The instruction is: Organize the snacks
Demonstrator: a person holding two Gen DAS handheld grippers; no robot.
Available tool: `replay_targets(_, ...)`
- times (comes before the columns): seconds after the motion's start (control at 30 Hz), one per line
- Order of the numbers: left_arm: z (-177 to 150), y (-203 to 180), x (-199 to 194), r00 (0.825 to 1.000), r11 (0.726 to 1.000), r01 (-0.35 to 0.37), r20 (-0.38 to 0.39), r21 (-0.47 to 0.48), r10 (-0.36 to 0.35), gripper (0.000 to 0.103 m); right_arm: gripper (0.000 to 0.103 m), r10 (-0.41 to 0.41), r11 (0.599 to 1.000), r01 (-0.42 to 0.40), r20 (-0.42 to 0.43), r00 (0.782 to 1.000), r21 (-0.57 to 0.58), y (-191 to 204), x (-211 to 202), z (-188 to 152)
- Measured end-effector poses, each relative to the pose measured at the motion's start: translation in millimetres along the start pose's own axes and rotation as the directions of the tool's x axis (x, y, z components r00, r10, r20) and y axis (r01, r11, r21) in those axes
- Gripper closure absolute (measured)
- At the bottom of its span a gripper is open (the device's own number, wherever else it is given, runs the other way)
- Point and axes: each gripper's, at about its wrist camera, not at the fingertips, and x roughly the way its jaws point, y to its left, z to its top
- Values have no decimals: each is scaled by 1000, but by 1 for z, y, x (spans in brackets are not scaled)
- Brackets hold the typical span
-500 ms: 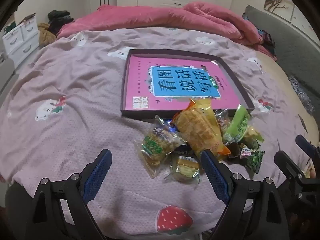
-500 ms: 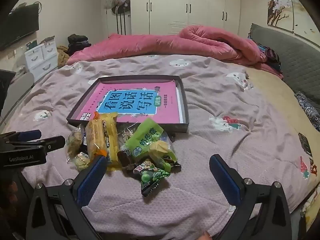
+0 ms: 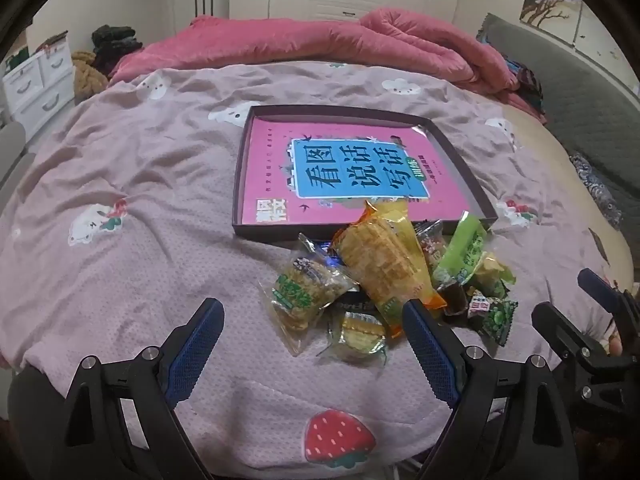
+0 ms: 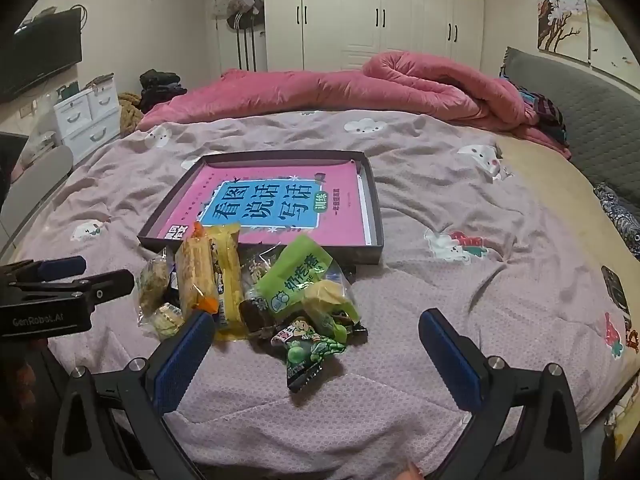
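Snacks point(image 4: 248, 292) are heaped on the bed point(image 4: 460, 280) against the tray point(image 4: 372, 216). Both the left claw point(image 3: 312, 344) and right claw point(image 4: 316, 356) are held apart, empty. Light, crinkly, slippery wrappers are judged best pinched at sealed edges.

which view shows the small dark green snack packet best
The right wrist view: the dark green packet lies whole and unobstructed at the near edge of the snack pile. In the left wrist view the same packet sits small, far off to the right, close to the right claw.
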Motion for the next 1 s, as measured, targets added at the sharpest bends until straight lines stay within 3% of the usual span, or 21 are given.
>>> replay_targets(1.0, -7, -8, -8, 1000, 1000, 13, -4, 19, -13, 12, 0, -9, 1000, 9, -5, 1000, 7, -2, -13, -6)
